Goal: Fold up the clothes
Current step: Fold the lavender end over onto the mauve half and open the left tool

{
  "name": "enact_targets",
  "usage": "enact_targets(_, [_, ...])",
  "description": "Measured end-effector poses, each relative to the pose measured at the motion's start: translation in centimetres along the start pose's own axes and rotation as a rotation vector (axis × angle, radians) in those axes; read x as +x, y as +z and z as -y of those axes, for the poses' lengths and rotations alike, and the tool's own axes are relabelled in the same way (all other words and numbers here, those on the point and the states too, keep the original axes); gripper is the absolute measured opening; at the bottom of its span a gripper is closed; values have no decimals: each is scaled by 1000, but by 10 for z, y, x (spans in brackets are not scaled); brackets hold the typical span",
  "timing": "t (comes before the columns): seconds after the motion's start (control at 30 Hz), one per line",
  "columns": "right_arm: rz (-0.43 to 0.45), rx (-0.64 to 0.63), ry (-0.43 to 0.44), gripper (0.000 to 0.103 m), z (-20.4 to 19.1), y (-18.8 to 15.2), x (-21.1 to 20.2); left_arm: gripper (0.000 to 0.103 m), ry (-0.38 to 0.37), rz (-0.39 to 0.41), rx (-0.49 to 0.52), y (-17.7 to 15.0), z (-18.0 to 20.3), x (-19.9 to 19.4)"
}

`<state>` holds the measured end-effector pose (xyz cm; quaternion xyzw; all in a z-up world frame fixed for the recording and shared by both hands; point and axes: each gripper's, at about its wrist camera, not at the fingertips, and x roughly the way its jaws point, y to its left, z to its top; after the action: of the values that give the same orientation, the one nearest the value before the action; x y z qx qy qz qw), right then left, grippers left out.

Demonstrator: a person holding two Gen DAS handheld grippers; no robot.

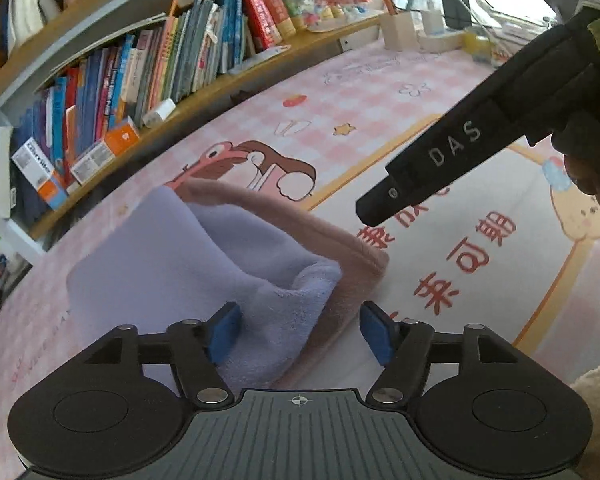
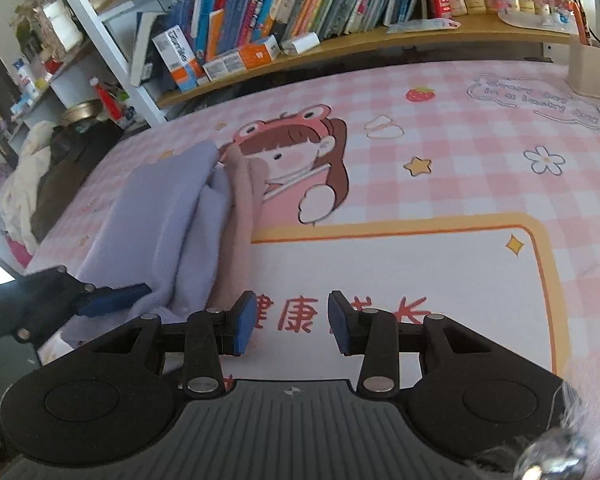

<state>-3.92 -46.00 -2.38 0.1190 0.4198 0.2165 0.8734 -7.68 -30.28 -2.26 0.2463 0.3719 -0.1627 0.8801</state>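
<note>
A lavender cloth point(image 1: 188, 264) lies folded on top of a pink cloth point(image 1: 340, 248) on the cartoon-print desk mat point(image 1: 480, 280). My left gripper point(image 1: 300, 332) is open and low at the stack's near end. The lavender corner and the pink edge sit between its blue pads point(image 1: 225, 332), unclamped. In the right wrist view the lavender cloth point(image 2: 164, 216) and pink cloth point(image 2: 240, 216) lie to the left. My right gripper point(image 2: 294, 322) is open just right of the pink edge, over bare mat point(image 2: 420, 272). The left gripper's blue finger point(image 2: 116, 299) rests against the lavender end.
A low shelf of books point(image 1: 148, 76) runs along the desk's far side. A beige pen holder point(image 2: 586, 68) and chargers point(image 1: 444, 20) stand at the far right. The right tool's black body point(image 1: 452, 148) hangs over the mat. A pile of clothes point(image 2: 28, 184) lies beyond the left edge.
</note>
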Motion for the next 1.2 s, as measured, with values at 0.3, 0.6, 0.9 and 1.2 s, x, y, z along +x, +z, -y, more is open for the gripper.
enact_targets(0.3, [-54, 7, 215, 57, -21, 28, 12, 67, 32, 250, -457, -22, -79, -77])
enact_targets(0.6, [-218, 82, 266, 60, -42, 32, 69, 19, 97, 59, -567, -60, -107, -30])
enact_targets(0.9, [-11, -171, 224, 11, -79, 29, 29, 20, 42, 21, -501, -60, -100, -20])
enact_targets(1.2, [-80, -56, 120, 24, -61, 25, 53, 24, 7, 65, -479, -58, -109, -30])
